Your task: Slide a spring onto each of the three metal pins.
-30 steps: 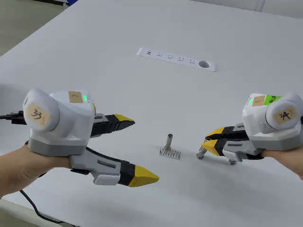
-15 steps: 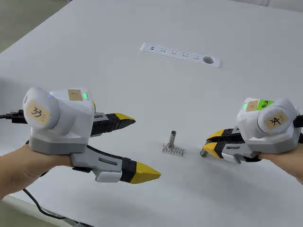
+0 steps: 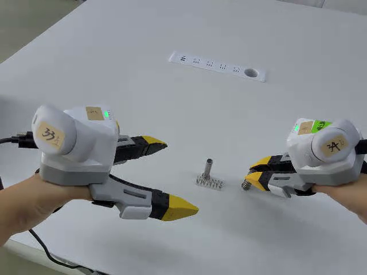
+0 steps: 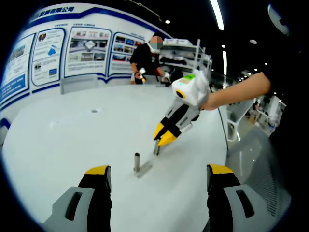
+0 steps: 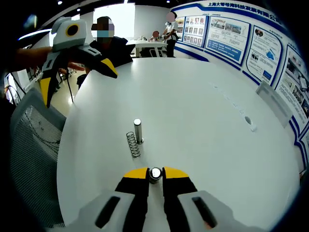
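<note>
Head view: shows the right gripper (image 3: 256, 176) clenched on a held pin (image 3: 245, 184), low over the table (image 3: 114, 91). Hints at coils around that pin's lower end, so possibly a spring already slid on; too small to be sure. Cannot tell whether the lower end touches the surface or hangs just above it.

Right gripper view: presents the held pin (image 5: 155, 174) end-on, its round face toward the camera between the pressed-together jaws. Puts its long axis crosswise to the jaws, then, and roughly up-and-down. Matches the left gripper view, with the held pin (image 4: 157, 147) near upright below the yellow tips of the right gripper (image 4: 164, 135). Probably gripped by the upper part to leave the shaft free.

Between the two grippers, nearer the right one: standing pin (image 3: 207, 168), upright on its end, long axis vertical, top free. Likely set that way to take a spring from above. At its foot, touching or just beside: loose spring (image 3: 209, 183), flat on the table, axis along the surface and pointing across toward the right gripper.

Left of the standing pin: left gripper (image 3: 179, 177), released, jaws wide apart, grasping nothing, hovering above the table with tips aimed at pin and spring. Judged as waiting to fetch the loose spring or steady the pin.
</note>
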Action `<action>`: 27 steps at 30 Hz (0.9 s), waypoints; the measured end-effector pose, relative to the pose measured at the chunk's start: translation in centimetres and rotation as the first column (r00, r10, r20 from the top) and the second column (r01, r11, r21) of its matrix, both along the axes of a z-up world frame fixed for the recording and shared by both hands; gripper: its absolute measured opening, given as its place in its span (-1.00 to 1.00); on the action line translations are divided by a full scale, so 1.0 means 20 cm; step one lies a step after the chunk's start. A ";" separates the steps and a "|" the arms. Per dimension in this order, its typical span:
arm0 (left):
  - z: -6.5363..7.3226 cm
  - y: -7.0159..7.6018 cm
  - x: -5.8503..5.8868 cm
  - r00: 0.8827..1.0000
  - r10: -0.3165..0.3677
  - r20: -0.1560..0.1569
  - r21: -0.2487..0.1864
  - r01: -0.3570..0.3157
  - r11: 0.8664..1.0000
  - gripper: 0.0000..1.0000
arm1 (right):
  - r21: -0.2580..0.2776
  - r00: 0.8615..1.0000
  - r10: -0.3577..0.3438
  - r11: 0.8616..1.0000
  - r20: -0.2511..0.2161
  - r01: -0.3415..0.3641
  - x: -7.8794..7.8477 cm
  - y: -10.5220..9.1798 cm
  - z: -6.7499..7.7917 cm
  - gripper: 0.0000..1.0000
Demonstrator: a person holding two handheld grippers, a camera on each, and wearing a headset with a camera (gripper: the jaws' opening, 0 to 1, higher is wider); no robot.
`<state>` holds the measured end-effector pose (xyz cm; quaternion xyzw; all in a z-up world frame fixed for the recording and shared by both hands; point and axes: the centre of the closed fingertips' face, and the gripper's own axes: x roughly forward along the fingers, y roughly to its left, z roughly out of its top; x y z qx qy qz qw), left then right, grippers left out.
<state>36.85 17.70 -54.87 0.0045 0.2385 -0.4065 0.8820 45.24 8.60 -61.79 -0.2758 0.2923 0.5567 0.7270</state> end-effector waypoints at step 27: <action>0.02 0.02 -0.02 1.000 0.009 0.016 -0.007 -0.009 1.000 0.65 | 0.140 0.999 0.022 0.990 0.026 -0.026 -0.13 0.19 0.22 -0.75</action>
